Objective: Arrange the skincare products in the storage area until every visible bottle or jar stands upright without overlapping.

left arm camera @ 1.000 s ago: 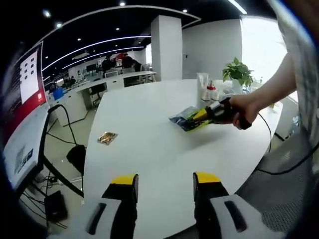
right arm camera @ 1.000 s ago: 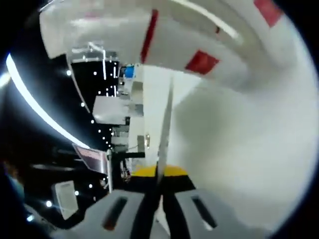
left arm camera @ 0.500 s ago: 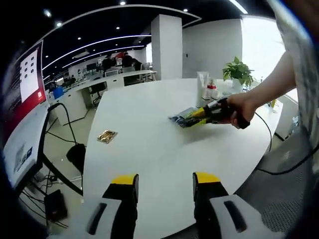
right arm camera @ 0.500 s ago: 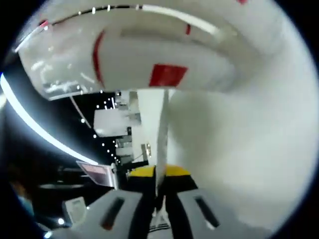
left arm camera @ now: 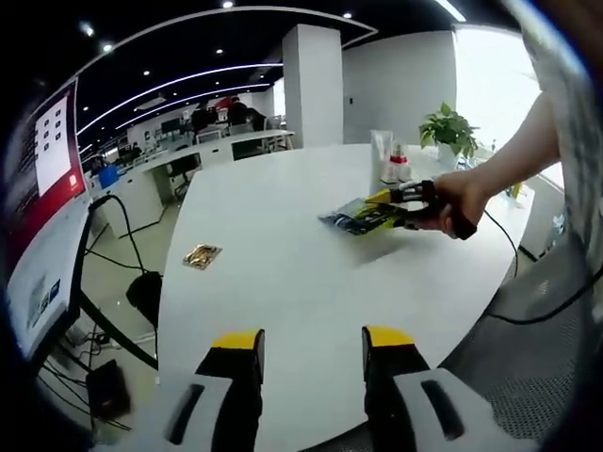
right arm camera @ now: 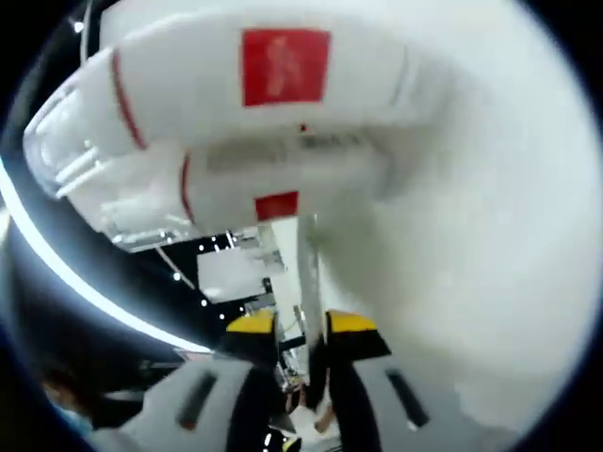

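Open-plan office surrounds a large round white tabletop (left arm camera: 283, 282), with desks, a pillar and ceiling lights behind.

Left gripper view: the left tongs (left arm camera: 309, 353) rise from the bottom edge, yellow-tipped, jaws spread apart and holding nothing, hovering over the near part of the tabletop. Across the tabletop, a person's hand (left arm camera: 460, 202) holds the right tongs (left arm camera: 384, 205), which pinch a flat dark sachet (left arm camera: 350, 218) with green and yellow print, lying low against the surface. Behind it, near the far edge, small skincare bottles (left arm camera: 392, 168) with red caps stand beside a potted plant (left arm camera: 448, 132). A small gold packet (left arm camera: 200, 255) lies alone well to the left.

Right gripper view: the right tongs (right arm camera: 301, 331) are clenched on the thin edge of the sachet (right arm camera: 308, 273), which stands up between the jaws. Behind it the picture is blurred; white shapes with red patches (right arm camera: 283, 66) loom overhead, and I cannot tell what they are.

Judging the step: the sachet is being carried toward the standing bottles. It will go best with a firm pinch, a low slow move, and release only beside the bottles, not touching them, so nothing tips or overlaps.
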`<state>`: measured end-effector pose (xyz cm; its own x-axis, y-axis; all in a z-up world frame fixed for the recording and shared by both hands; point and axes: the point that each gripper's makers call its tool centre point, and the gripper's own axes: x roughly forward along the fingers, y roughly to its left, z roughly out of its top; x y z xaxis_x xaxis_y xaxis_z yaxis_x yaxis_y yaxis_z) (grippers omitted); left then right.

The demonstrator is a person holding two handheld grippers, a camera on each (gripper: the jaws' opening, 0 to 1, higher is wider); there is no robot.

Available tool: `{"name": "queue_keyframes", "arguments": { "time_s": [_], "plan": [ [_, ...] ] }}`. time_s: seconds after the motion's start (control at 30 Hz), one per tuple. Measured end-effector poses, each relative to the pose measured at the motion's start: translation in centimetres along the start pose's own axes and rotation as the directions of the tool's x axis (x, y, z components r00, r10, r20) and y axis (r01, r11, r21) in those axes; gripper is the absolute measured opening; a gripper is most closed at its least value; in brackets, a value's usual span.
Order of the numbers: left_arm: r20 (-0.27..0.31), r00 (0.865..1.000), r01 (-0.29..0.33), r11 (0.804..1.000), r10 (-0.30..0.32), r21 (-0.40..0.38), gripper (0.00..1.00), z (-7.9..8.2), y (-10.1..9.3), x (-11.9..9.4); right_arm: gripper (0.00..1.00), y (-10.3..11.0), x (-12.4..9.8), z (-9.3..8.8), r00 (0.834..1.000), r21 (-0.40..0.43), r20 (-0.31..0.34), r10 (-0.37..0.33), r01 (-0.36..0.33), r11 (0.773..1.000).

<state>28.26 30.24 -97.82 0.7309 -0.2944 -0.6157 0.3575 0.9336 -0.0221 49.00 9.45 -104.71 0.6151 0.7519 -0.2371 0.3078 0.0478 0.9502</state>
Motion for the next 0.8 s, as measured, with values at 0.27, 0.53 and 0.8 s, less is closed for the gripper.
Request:
{"name": "queue_keyframes", "arguments": {
  "time_s": [0.27, 0.53, 0.8],
  "plan": [
    [-0.006, 1.0, -0.001, 1.0, 0.001, 0.005, 0.41, -0.1, 0.0, 0.0, 0.23, 2.0, -0.7, 0.2, 0.988, 0.144, 0.117, 0.1, -0.117, 0.983],
    [-0.017, 1.0, -0.001, 1.0, 0.001, 0.012, 0.38, -0.3, 0.0, -0.1, 0.19, 1.3, -0.6, -1.6, 0.993, 0.121, 0.102, 0.063, -0.076, 0.99],
    [-0.027, 1.0, 0.003, 1.0, -0.002, 0.015, 0.37, -0.5, 0.0, 0.0, 0.01, 2.0, -0.7, -3.6, 0.998, 0.098, 0.068, 0.007, -0.014, 0.995]
  ]
}}
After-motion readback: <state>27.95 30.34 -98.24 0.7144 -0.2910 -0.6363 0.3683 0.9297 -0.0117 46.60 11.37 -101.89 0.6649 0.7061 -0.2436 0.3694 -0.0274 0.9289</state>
